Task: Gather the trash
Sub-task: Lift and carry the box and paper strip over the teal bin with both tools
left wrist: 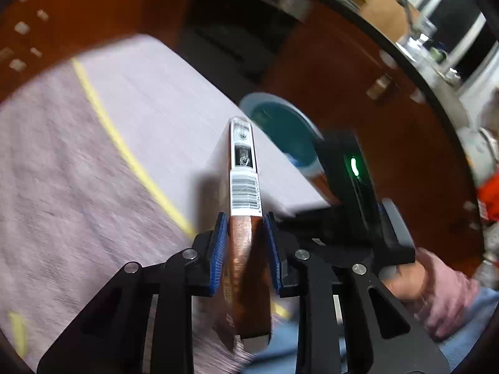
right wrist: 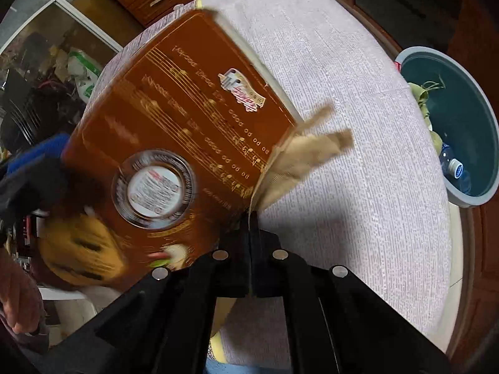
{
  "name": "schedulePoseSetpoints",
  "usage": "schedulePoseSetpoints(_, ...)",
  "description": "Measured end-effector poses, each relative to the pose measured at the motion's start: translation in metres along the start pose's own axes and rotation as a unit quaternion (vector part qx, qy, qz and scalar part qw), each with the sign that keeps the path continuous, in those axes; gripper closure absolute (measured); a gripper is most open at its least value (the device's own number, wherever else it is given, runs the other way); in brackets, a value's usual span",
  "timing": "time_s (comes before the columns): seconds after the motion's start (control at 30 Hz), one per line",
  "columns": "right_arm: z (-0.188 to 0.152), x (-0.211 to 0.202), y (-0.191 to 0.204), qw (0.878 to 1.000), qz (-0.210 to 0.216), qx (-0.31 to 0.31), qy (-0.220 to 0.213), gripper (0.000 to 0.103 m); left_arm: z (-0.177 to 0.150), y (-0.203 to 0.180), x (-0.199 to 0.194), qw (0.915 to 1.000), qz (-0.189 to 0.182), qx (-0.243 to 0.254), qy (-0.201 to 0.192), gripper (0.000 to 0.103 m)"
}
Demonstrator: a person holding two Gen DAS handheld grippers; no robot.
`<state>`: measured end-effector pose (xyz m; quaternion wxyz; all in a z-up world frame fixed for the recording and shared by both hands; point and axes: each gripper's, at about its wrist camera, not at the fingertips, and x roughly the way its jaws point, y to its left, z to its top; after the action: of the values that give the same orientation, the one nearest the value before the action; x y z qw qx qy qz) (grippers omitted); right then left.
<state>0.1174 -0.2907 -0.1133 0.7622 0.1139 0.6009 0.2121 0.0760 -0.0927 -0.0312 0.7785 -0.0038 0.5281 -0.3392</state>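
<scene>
Two tongs gripping box, wrapper, bin beside table

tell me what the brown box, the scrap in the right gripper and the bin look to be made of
Brown box: probably glossy printed cardboard; thin, flat, gold print and a barcode sticker on its edge.
Tan scrap: looks like crumpled paper or thin card; matte, creased, ragged.
Bin: likely moulded plastic; smooth teal inside, pale rounded rim.

Markings, none legible as words

The brown box bears gold music notes and blurred print; its narrow edge carries a barcode.
</scene>
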Motion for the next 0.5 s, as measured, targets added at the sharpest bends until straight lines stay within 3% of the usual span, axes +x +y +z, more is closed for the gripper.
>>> schedulePoseSetpoints(0.07,0.0,-0.009,0.006,1.0,-0.013,-0.018,-0.015,0.101,-0.003,-0.021,0.012,0.9989,0.026,0.037,-0.01,0.075)
schedulePoseSetpoints(0.17,-0.002,-0.019,-0.003,1.0,-0.012,-0.009,-0.021,0.101,-0.001,-0.021,0.014,0.999,0.029,0.029,-0.016,0.072)
schedulePoseSetpoints(0.23,-0.003,-0.021,-0.009,1.0,-0.013,-0.003,-0.021,0.101,-0.003,-0.02,0.013,0.9977,0.059,0.029,-0.017,0.072)
schedulePoseSetpoints(0.37,0.0,-0.023,-0.011,1.0,-0.007,-0.003,-0.023,0.101,-0.006,-0.019,0.019,0.9961,0.083,0.029,0.012,0.066)
schedulePoseSetpoints(0.5,0.002,-0.022,0.0,1.0,-0.01,-0.014,-0.024,0.101,-0.017,-0.022,0.036,0.9933,0.1,0.04,0.044,0.068)
